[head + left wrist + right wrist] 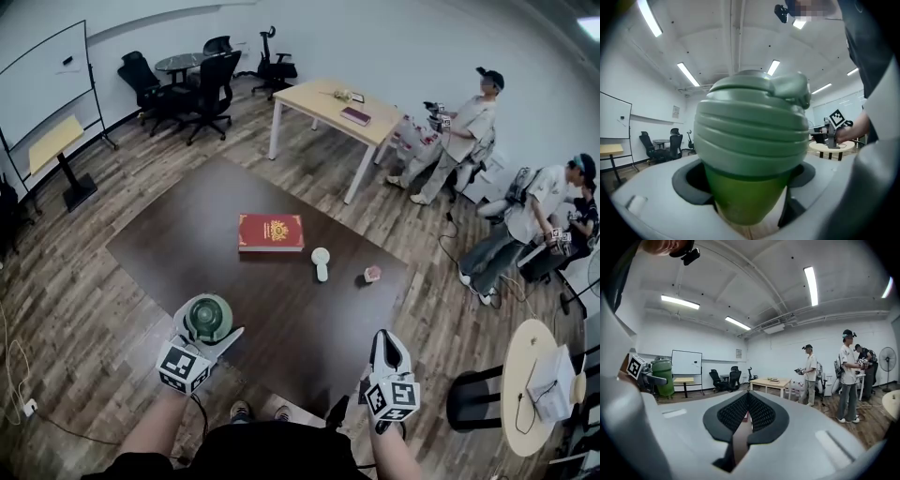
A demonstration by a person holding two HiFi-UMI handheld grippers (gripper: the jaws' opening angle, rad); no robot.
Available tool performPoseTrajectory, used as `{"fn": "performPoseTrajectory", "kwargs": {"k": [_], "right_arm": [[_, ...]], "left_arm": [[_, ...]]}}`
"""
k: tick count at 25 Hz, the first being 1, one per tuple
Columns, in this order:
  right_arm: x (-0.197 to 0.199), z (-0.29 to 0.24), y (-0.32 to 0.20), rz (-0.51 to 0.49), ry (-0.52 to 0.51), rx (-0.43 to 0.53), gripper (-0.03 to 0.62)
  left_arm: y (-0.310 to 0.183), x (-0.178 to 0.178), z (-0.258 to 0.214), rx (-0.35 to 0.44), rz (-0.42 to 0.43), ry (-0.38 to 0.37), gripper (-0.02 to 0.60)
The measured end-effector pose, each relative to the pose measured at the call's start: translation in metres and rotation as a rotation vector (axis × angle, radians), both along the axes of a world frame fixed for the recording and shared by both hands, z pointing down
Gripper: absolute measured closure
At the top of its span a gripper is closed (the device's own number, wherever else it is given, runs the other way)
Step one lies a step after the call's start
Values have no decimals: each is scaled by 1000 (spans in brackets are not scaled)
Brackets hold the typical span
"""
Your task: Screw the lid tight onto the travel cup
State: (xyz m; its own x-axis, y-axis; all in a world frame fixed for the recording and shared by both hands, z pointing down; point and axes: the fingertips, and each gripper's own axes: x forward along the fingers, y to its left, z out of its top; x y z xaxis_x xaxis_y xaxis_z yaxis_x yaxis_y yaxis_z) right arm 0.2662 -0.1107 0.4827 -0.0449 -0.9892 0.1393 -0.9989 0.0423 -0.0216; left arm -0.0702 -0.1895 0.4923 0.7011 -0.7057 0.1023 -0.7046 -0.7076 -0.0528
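The green travel cup (208, 317) has its grey-green ribbed lid (754, 126) on top and stands upright over the near left corner of the dark brown table (187, 244). My left gripper (208, 332) is shut on the cup's green body (743, 197), below the lid. In the left gripper view the cup fills the frame. My right gripper (385, 337) hangs to the right of the cup, apart from it, near the table's front edge. Its jaws are shut with nothing between them, and the pads (759, 416) meet. The right gripper view shows the cup (663, 377) far to its left.
A red book (271, 232), a small white object (321, 262) and a small pink object (372, 274) lie on the dark table beyond the grippers. A light wooden table (328, 108), office chairs and a whiteboard stand further back. Several people stand at the right, beside a round table (525, 394).
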Motion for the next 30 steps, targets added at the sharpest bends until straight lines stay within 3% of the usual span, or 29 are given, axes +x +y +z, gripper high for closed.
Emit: {"fn": "performPoseTrajectory", "kwargs": {"k": [7, 30], "right_arm": [[8, 5, 1, 62, 56, -1, 588], [11, 5, 8, 68, 18, 20, 588]], "left_arm": [[-3, -22, 1, 7, -56, -14, 163], [5, -8, 13, -17, -25, -47, 163]]}}
